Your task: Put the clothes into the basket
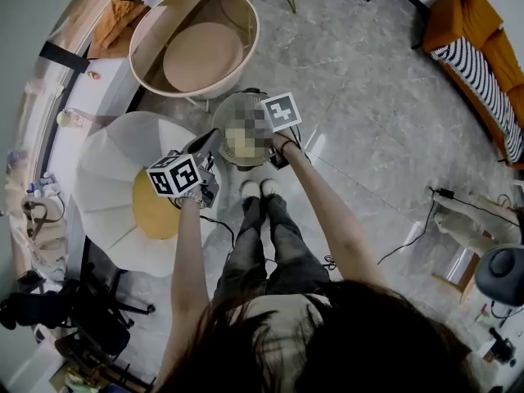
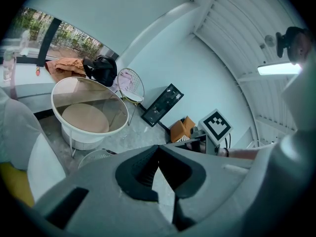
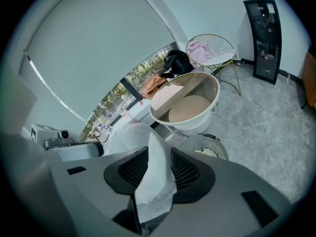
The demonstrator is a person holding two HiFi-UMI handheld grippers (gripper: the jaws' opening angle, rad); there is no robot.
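Currently, just beside the basket [image 3: 203, 147], the right gripper [image 3: 154, 153] is clamped on 1 white garment [image 3: 154, 186]; the left gripper [image 2: 158, 148], also near it, is closed and empty.

left claw [image 2: 157, 148], right claw [image 3: 158, 151]: grey shells; black pads [image 3: 195, 174]; checkered marker cubes [image 1: 173, 174] | dark trousers [image 1: 274, 240]; white shoes [image 1: 259, 188]

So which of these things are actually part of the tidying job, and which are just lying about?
Part of the job: white cloth, right hand-held gripper clamped on it, wire basket, left hand-held gripper (shut, empty).
Just lying about: round white tub, white chair, orange sofa, black bag.
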